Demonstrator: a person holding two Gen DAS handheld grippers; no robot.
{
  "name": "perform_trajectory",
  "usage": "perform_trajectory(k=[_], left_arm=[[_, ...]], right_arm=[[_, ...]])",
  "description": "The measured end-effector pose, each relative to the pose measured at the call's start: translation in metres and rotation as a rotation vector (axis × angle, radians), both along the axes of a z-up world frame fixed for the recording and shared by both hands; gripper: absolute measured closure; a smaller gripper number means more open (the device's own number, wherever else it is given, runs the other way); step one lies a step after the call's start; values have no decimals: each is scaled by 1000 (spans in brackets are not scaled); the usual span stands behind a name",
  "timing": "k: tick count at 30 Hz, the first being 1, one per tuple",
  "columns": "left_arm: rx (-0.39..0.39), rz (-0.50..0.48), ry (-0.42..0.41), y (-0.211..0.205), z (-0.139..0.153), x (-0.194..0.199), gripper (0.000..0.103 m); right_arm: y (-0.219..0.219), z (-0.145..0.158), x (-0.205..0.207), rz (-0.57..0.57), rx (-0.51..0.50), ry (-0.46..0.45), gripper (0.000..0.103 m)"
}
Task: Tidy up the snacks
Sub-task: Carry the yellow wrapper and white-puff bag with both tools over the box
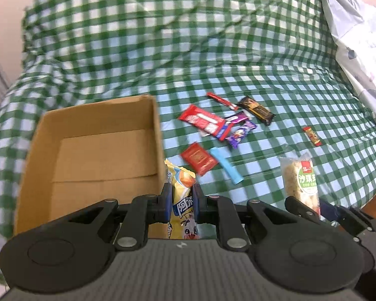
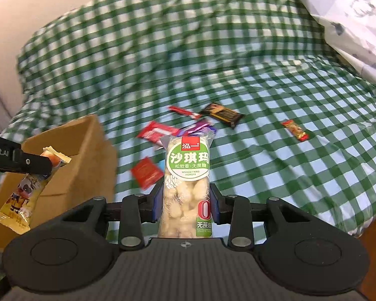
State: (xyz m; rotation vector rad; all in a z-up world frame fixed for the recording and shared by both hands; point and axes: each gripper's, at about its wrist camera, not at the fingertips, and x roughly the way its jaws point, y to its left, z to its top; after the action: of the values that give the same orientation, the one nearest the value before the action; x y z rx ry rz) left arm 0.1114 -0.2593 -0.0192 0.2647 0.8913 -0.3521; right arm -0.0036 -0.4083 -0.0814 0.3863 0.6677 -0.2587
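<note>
Two hand-held grippers each clamp a snack above a checked bedspread.

Left gripper (image 1: 182,202) pinches a yellow snack packet (image 1: 181,188), its lower end hidden, beside the cardboard box (image 1: 95,155). Right gripper (image 2: 185,204) squeezes a sachima bar (image 2: 186,188); loose snacks behind are blurred.

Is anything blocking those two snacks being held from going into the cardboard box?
Nothing visible does. The box is open-topped and looks empty. The left gripper holds the yellow packet right beside the box's right wall; the right gripper holds the rice-puff bar further right, over open cloth.
</note>
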Motion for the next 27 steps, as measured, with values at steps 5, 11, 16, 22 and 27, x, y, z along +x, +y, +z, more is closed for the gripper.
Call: perform_trajectory(k=[5, 11, 16, 22, 27], left_arm=[[-8, 61, 22, 51, 6, -31, 85], [-5, 124, 24, 114, 6, -61, 85], [-14, 182, -7, 160, 5, -82, 85], [-59, 232, -1, 202, 4, -99, 85], [-91, 245, -4, 217, 5, -108, 85]], right_arm=[[51, 22, -18, 103, -21, -32, 64], [116, 35, -38, 247, -60, -40, 64], [159, 39, -56, 328, -98, -24, 64], [189, 46, -70, 364, -172, -29, 64], [201, 49, -79, 370, -206, -32, 64]])
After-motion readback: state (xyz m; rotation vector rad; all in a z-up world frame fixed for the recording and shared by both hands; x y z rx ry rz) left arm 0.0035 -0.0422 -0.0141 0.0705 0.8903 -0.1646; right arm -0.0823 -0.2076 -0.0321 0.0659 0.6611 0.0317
